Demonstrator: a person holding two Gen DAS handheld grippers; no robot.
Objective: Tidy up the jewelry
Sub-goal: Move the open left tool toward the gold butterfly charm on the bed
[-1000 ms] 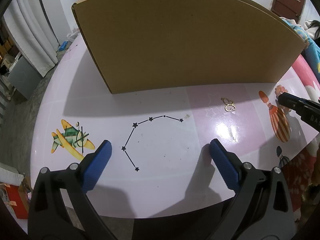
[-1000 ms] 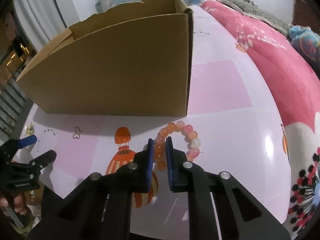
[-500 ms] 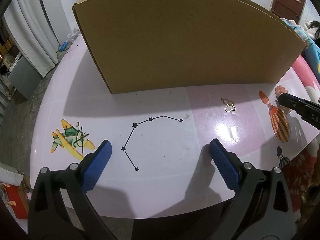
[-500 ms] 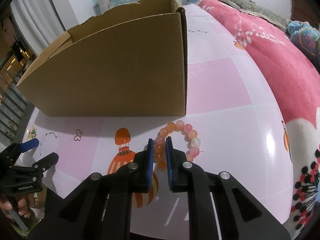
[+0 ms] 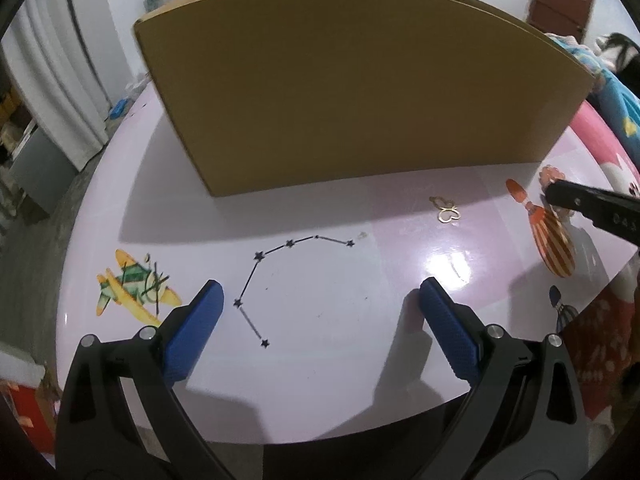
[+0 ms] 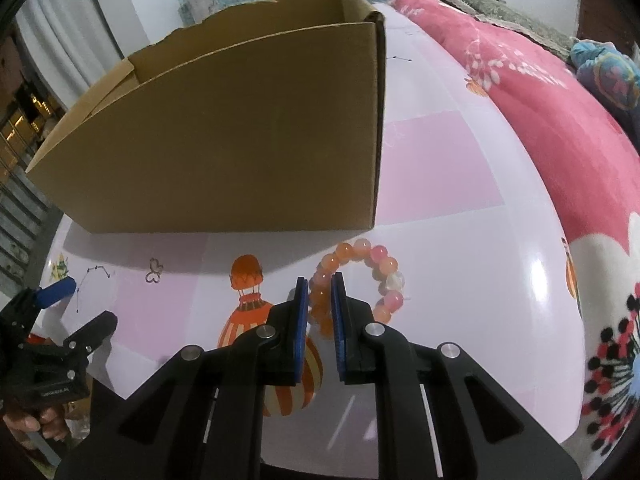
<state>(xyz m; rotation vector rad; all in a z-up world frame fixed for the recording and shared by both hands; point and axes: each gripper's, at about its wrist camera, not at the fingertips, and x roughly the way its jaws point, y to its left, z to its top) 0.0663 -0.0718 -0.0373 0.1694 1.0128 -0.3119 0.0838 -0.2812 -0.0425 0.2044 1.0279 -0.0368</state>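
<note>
Right gripper (image 6: 320, 284) clamps bead bracelet (image 6: 384, 272) nr box (image 6: 224, 140) corner.

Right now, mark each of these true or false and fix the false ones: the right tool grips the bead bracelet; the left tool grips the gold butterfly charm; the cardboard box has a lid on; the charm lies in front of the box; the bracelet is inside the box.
1. The right tool grips the bead bracelet. True: its pads are closed on one side of the loop.
2. The left tool grips the gold butterfly charm. False: it is open and empty, and the charm lies apart from it.
3. The cardboard box has a lid on. False: its top is open.
4. The charm lies in front of the box. True: on the table, near the front wall.
5. The bracelet is inside the box. False: it is outside, by the box's near right corner.
</note>
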